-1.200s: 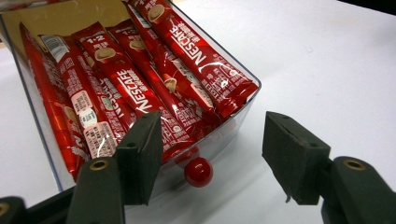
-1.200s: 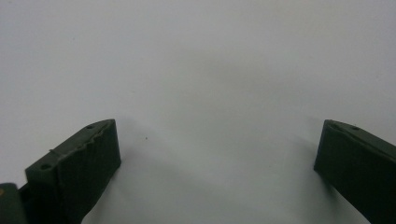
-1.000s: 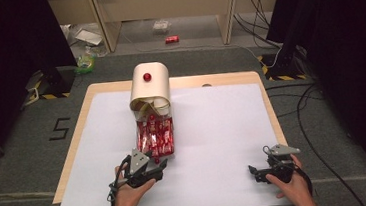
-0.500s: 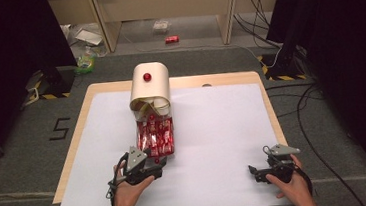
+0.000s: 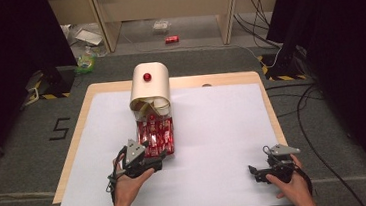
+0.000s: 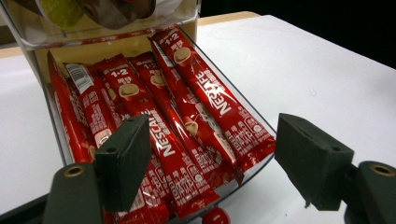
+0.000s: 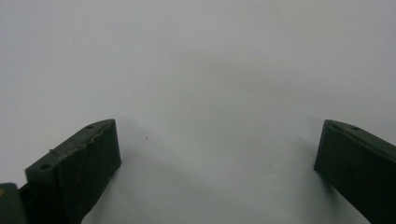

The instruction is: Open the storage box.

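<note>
The left gripper (image 6: 212,161), at the pulled-out clear drawer (image 6: 254,165) of red coffee sticks (image 6: 205,93), has just been spreading its jaws with nothing pinched between them, seemingly having let go of the small red knob (image 6: 215,217), while the right gripper (image 7: 217,163) rests spread on the white sheet (image 5: 223,129).

Long red foil coffee sachets (image 6: 187,116), lying side by side in a clear plastic drawer (image 6: 254,119): white brand lettering "NESCAFÉ" runs lengthwise, legible on at least two. Near the upper end of several, "1+2" in white above a small cup picture. One sachet carries a white barcode panel (image 6: 79,77), digits too small to read. Dark grey floor mat (image 5: 34,141) left of the table: painted numeral "5" (image 5: 60,129).
</note>
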`<state>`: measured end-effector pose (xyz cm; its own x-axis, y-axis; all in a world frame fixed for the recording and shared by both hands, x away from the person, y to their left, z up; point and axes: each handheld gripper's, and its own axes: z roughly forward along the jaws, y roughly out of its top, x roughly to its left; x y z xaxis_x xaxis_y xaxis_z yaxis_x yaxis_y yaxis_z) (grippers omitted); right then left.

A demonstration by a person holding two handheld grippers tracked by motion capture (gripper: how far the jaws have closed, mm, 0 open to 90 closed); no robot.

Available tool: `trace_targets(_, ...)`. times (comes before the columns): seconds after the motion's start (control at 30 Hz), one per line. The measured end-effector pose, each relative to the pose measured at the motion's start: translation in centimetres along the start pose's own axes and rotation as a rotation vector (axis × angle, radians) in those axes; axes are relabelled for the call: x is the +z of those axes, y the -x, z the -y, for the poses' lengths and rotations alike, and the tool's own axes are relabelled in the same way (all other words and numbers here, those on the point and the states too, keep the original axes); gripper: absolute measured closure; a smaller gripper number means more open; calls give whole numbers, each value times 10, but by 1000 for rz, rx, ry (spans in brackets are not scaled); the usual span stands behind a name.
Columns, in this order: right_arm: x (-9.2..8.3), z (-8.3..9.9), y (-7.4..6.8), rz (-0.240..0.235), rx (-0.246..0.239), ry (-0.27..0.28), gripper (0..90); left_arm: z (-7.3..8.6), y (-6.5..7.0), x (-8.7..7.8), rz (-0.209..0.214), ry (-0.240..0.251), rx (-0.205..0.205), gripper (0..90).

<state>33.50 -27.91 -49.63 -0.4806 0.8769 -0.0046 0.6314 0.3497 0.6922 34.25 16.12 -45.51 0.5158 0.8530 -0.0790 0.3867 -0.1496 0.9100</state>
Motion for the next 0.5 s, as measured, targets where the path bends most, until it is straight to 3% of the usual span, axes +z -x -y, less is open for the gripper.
trace_targets(0.5, 0, 0, 0, 0, 0, 0, 6, -8, -4, 9, -26, 7, -6, 234)
